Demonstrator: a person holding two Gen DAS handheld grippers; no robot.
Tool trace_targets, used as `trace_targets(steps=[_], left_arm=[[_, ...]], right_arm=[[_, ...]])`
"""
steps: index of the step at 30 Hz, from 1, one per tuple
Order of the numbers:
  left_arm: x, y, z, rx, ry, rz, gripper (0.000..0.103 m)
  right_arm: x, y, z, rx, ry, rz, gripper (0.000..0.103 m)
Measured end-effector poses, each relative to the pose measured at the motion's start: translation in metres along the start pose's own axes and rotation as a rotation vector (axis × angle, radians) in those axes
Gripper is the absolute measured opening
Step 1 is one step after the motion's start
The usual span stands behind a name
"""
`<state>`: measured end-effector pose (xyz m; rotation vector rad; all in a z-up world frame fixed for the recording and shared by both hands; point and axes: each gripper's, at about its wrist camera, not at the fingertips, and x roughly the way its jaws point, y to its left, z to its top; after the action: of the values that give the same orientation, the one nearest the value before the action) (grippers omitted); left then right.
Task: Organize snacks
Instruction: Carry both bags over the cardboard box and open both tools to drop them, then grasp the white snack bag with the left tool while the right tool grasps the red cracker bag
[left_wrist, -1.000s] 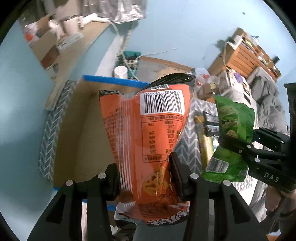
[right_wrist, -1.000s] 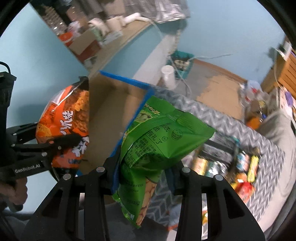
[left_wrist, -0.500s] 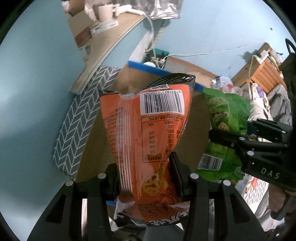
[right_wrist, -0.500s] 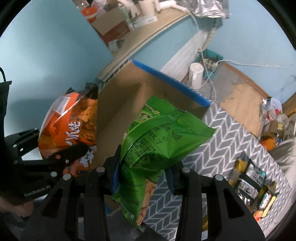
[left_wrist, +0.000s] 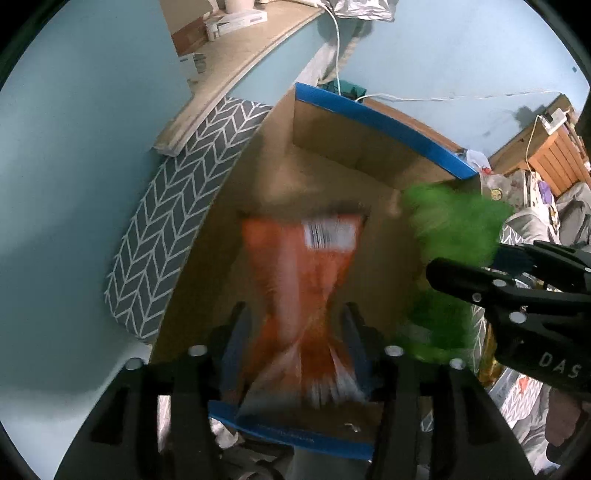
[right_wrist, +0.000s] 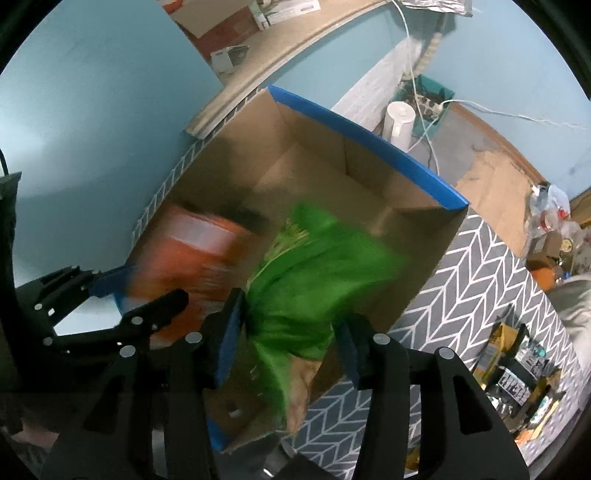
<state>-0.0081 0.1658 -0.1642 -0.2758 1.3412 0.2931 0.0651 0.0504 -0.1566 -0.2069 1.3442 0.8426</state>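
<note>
Both grippers point down over an open cardboard box (right_wrist: 369, 173) with blue-taped rims, standing on a grey chevron-patterned cloth (right_wrist: 476, 280). The left gripper (left_wrist: 295, 332) has just been opening: its pads stand clear of the blurred orange snack bag (left_wrist: 299, 273) between them, above the box floor. The right gripper (right_wrist: 291, 332) has likewise been opening, the blurred green snack bag (right_wrist: 317, 273) loose between its jaws, beside the orange one.

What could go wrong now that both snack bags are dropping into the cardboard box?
The green bag falls from the right tool, whose jaws have just been opening, close to the box's near right wall; it might catch the rim. The orange bag leaves the left tool, also just opened, and may land crooked, wasting room.
</note>
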Motion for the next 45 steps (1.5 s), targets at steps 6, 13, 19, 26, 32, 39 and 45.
trace_targets(steps=[6,13,19,26,32,39,45], left_arm=[[-0.008,0.001,0.000,-0.008,0.001,-0.004,0.063],[-0.022,-0.014,0.004,0.021,-0.011,-0.017,0.065],[-0.035,-0.045,0.003,0.075,-0.015,-0.052,0.066],[-0.038,-0.098,0.001,0.202,-0.004,-0.079,0.067],[-0.032,-0.144,-0.005,0.304,0.022,-0.104,0.067],[-0.019,-0.194,-0.018,0.397,0.065,-0.145,0.073],[-0.004,-0.244,-0.033,0.495,0.108,-0.168,0.073]], right_arm=[[-0.013,-0.008,0.001,0.022,-0.033,0.004,0.061],[-0.033,-0.026,-0.005,0.073,-0.060,-0.039,0.065],[-0.057,-0.063,-0.030,0.161,-0.076,-0.077,0.068],[-0.088,-0.113,-0.070,0.310,-0.108,-0.109,0.068],[-0.109,-0.159,-0.122,0.443,-0.112,-0.159,0.068],[-0.123,-0.209,-0.186,0.607,-0.100,-0.202,0.069],[-0.124,-0.247,-0.236,0.737,-0.090,-0.231,0.075]])
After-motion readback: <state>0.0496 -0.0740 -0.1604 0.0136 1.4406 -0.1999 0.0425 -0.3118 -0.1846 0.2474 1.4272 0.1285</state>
